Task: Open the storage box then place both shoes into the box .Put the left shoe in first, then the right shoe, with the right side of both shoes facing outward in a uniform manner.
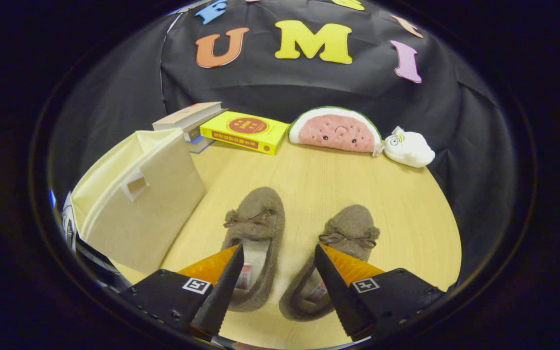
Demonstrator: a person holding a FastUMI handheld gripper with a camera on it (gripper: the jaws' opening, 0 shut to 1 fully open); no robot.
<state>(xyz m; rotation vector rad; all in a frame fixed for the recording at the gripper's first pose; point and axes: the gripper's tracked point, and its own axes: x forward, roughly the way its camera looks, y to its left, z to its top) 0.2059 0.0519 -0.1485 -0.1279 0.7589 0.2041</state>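
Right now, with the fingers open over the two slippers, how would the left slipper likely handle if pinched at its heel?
The left slipper looks fuzzy and soft, so it probably sags when lifted. It is likely light. The fleecy surface should grip rather than slip between the fingers, which stand open above it.

- We see our gripper (278,253) held above the tabletop, looking forward and tilted downward.
- Our two fingers stand spread apart with a wide gap between them; nothing is clamped in that gap.
- The left finger (221,287) tapers from its broad near base to a pointed tip at the far end, its toothed inner edge facing the gap.
- The right finger (336,287) mirrors it, tip pointing far and slightly inward, toothed edge facing left.
- Each finger base carries a small square marker on its upper face.
- Both tips sit at about the same height, level with one another.
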